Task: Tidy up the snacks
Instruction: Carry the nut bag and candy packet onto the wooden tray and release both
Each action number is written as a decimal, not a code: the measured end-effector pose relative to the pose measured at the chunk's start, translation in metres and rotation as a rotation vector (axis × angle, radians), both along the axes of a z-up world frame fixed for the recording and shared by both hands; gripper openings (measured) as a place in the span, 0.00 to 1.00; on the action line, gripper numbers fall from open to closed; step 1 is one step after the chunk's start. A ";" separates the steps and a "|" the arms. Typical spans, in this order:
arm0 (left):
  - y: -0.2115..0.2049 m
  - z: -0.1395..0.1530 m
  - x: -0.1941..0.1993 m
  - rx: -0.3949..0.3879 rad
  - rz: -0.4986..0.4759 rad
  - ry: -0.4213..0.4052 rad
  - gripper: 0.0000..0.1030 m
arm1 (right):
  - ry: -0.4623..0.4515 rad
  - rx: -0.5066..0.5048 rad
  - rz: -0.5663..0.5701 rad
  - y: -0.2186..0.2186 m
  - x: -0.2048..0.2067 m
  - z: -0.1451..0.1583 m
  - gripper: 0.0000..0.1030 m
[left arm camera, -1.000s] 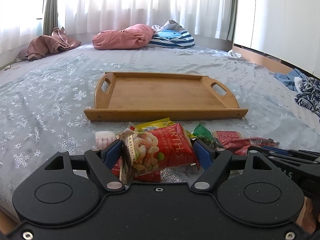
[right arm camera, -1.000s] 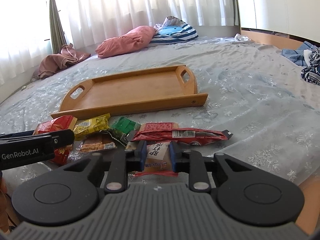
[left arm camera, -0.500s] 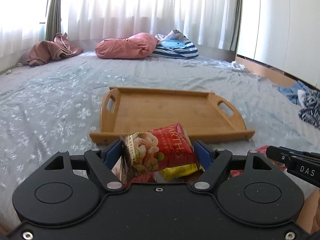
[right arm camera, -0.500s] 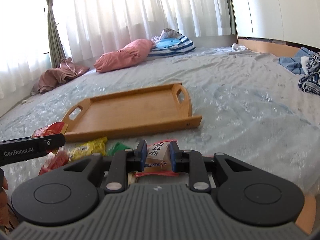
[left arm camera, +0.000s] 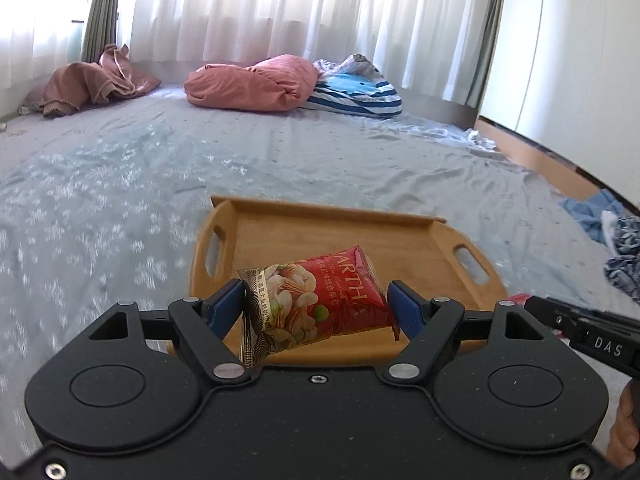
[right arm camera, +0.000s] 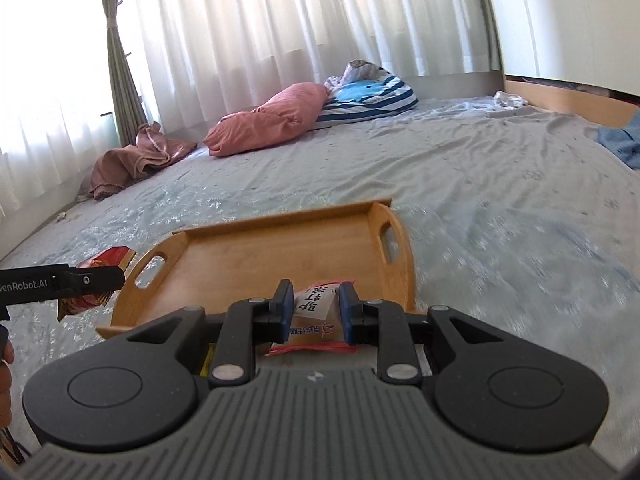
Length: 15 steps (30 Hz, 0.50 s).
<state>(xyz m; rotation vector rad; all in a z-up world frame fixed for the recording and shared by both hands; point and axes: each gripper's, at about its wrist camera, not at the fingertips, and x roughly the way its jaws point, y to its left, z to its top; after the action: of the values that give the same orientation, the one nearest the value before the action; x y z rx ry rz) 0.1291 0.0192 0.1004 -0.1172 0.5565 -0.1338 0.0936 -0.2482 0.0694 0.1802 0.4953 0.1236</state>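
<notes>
1. The left tool (left arm camera: 316,308) is clenched on a red nut packet (left arm camera: 320,300), its blue pads against the packet's two ends, holding it above the near edge of the wooden tray (left arm camera: 400,240).
2. The right tool (right arm camera: 314,312) grips a white-and-pink snack pack (right arm camera: 316,312) between its pads, at the tray's (right arm camera: 280,256) near rim.
3. The tray lies on the bed (right arm camera: 500,184), on a grey snowflake sheet.
4. Further back, a pink pillow (left arm camera: 252,84) and a striped cushion (left arm camera: 356,94) lie before white curtains (left arm camera: 280,8).
</notes>
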 end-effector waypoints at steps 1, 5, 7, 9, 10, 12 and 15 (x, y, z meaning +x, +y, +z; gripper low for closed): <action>-0.002 0.000 0.008 0.010 0.002 0.001 0.74 | 0.002 -0.006 0.005 0.001 0.009 0.001 0.27; -0.008 -0.004 0.040 0.029 0.008 0.031 0.74 | 0.025 -0.020 0.029 0.007 0.047 0.000 0.27; -0.011 -0.011 0.058 0.034 0.014 0.056 0.74 | 0.048 -0.010 0.044 0.009 0.065 -0.003 0.27; -0.014 -0.019 0.075 0.038 0.016 0.088 0.74 | 0.076 -0.008 0.051 0.011 0.083 -0.008 0.27; -0.016 -0.023 0.084 0.041 0.018 0.105 0.74 | 0.097 -0.007 0.053 0.012 0.093 -0.011 0.27; -0.019 -0.033 0.099 0.052 0.021 0.136 0.74 | 0.137 0.017 0.051 0.012 0.109 -0.018 0.27; -0.022 -0.047 0.114 0.062 0.019 0.169 0.74 | 0.196 0.065 0.039 0.012 0.131 -0.028 0.27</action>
<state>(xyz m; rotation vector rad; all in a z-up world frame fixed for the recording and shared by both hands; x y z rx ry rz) 0.2428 -0.0027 0.0537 -0.0741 0.7277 -0.0883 0.2247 -0.2366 0.0413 0.2480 0.6911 0.1610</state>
